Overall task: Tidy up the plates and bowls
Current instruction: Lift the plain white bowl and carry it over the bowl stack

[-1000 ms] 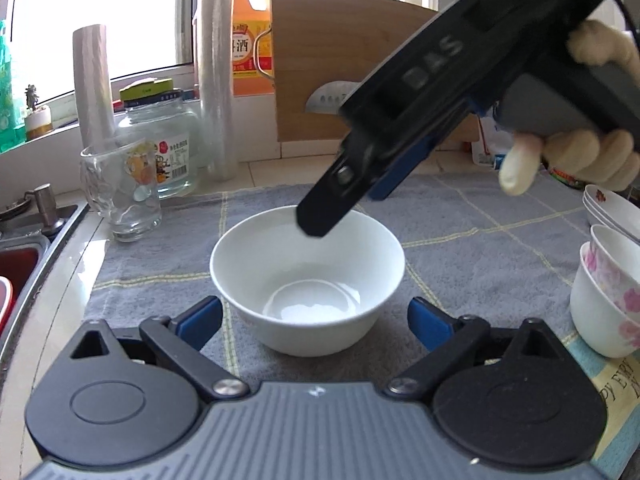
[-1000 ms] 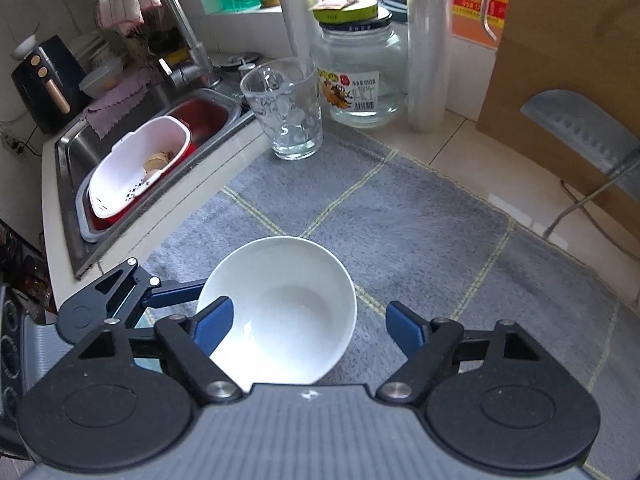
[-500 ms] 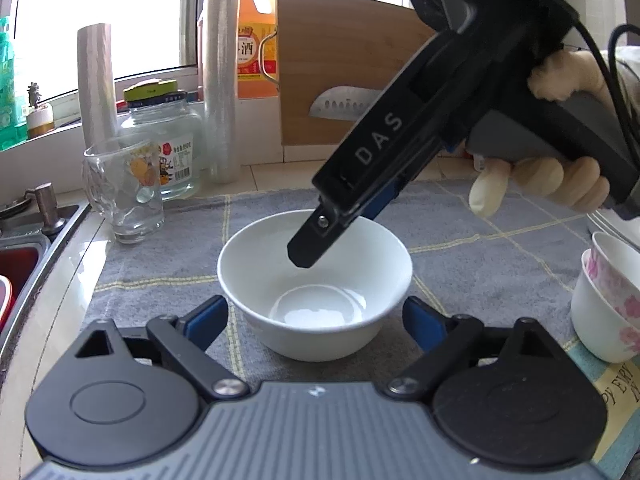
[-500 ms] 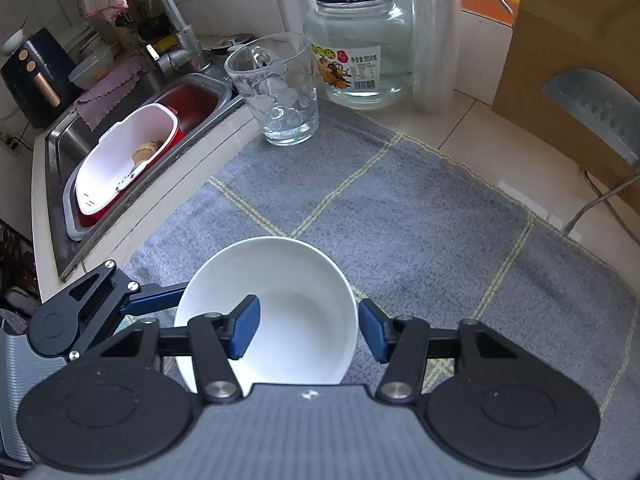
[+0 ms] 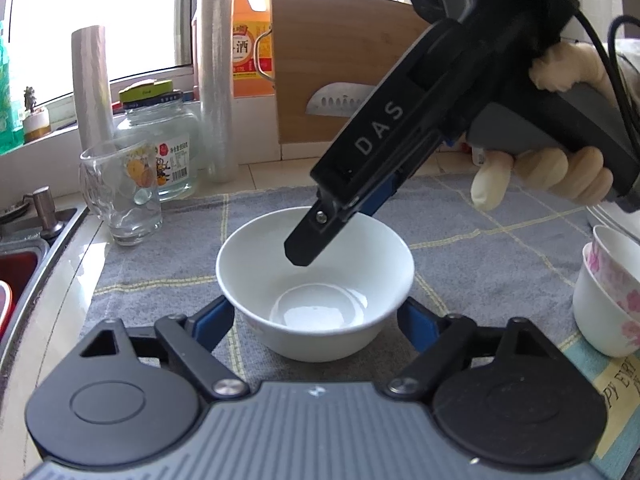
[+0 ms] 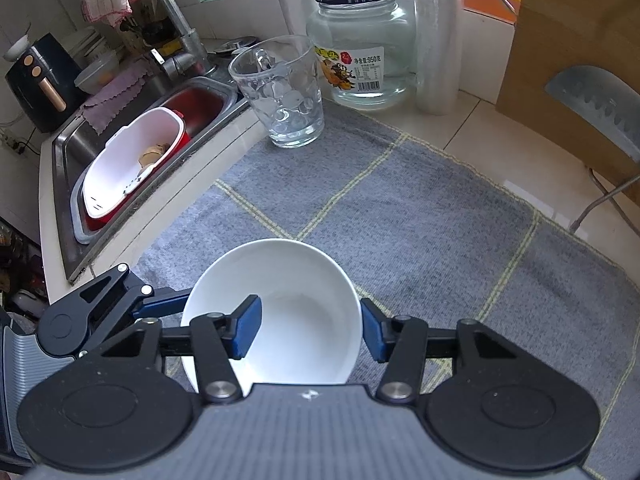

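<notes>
White bowl (image 5: 315, 285) sits upright on the grey mat (image 5: 492, 256). Left wrist view: the left gripper (image 5: 314, 322) has just been closing, its pads flanking the bowl's sides, contact unclear. Right wrist view: the right gripper (image 6: 310, 330) is clamped on the bowl's rim wall, one finger inside. The grasp step looks done; lifting steadily comes next.

- One white bowl (image 5: 316, 280) on the grey mat (image 6: 420, 208), near its front edge.
- Two flowered bowls (image 5: 608, 296), nested, at the mat's right edge.
- One glass mug (image 6: 280, 92) at the mat's back left corner.
- One glass jar (image 6: 360, 44) behind the mat.
- Two film rolls (image 5: 216, 80) by the window.
- One orange bottle (image 5: 250, 44).
- One cutting board (image 5: 336, 64), one cleaver (image 5: 340, 98) against it.
- Two grippers: left (image 5: 316, 322), right (image 6: 310, 326).
</notes>
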`<state>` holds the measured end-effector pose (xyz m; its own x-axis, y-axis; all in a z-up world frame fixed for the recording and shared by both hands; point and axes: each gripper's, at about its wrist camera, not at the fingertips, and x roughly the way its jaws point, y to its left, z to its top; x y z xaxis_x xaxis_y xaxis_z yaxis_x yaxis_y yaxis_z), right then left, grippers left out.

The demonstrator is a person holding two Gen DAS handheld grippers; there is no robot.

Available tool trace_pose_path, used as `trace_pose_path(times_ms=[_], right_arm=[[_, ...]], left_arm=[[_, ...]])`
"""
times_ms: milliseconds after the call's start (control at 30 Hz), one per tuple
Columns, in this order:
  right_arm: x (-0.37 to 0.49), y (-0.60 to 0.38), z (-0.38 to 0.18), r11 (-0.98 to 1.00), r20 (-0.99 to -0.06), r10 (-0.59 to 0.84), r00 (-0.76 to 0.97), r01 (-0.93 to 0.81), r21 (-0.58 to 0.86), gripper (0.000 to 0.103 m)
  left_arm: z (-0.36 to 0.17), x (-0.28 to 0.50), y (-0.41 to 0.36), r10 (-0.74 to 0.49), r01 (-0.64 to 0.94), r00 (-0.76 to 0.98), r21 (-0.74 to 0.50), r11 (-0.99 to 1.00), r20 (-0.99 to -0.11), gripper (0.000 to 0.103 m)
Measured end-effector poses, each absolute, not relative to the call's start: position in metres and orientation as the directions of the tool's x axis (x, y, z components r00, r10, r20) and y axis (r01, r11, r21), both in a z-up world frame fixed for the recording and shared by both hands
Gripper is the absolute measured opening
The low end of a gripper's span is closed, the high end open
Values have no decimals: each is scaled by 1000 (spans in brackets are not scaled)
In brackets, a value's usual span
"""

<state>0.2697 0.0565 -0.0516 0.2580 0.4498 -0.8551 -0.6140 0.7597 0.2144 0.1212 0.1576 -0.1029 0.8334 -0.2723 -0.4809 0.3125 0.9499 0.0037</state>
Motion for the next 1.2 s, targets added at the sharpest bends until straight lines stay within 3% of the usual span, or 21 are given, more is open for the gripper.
trace_pose_path(times_ms=[567, 1200], right_arm=[[228, 21, -10, 754, -835, 496, 240, -596, 276, 58], [163, -73, 38, 808, -787, 493, 371, -530, 256, 58]], left_arm=[[-60, 85, 137, -307, 378, 806, 41, 925, -506, 88], [-23, 50, 72, -419, 500, 775, 53, 864, -473, 88]])
